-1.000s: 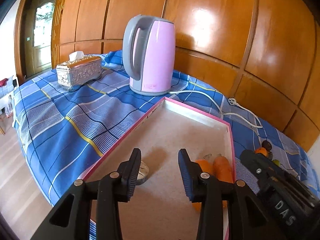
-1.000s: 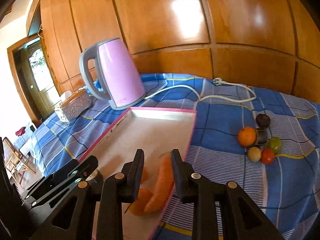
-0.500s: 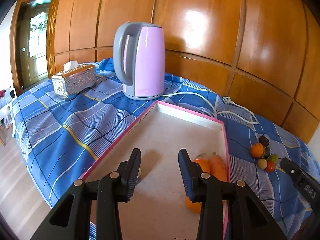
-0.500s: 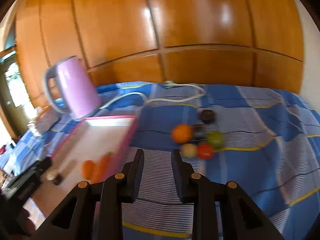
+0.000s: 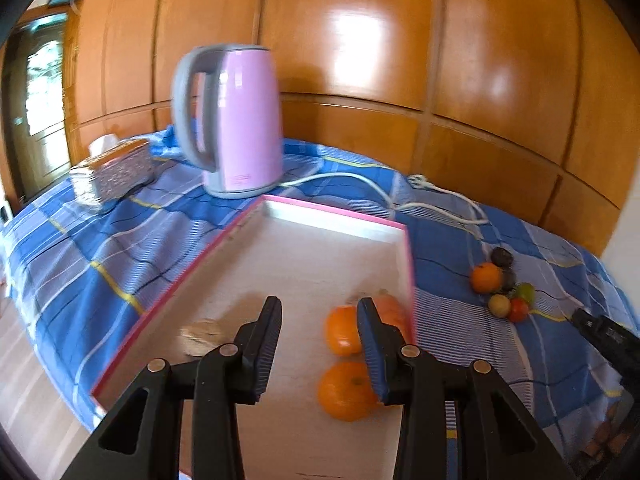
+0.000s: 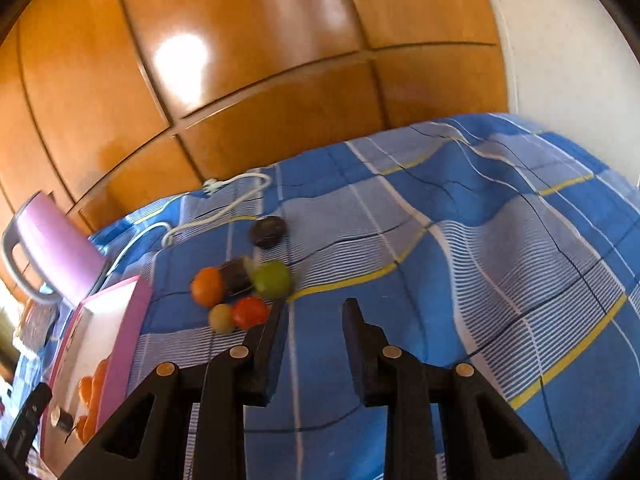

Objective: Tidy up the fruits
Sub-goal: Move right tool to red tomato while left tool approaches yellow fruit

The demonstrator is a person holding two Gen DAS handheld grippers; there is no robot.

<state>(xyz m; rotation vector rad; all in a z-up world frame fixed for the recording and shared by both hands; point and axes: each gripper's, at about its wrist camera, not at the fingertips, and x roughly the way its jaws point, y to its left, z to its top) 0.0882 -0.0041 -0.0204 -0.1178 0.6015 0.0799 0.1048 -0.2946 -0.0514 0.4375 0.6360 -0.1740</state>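
Note:
A pink-rimmed tray (image 5: 332, 220) lies on the blue checked cloth. In its near right part are two oranges (image 5: 344, 392), a carrot (image 5: 390, 308) and a small round pale object (image 5: 204, 334). My left gripper (image 5: 320, 308) hovers over the tray, open with nothing between its fingers. Right of the tray a cluster of fruit sits on the cloth: an orange (image 6: 207, 286), a green fruit (image 6: 273, 279), a red one (image 6: 250, 312), a yellowish one (image 6: 221, 317) and dark ones (image 6: 268, 231). My right gripper (image 6: 314, 308) is just right of the cluster, shut and empty.
A pink kettle (image 5: 236, 120) stands behind the tray, its white cord (image 5: 440, 196) trailing right across the cloth. A silver tissue box (image 5: 116, 168) is at the far left. Wooden wall panels close off the back. Bare cloth stretches to the right of the fruit.
My right gripper swung right from above the tray to the fruit cluster on the cloth, rolling as it went. The left gripper shifted a little over the tray.

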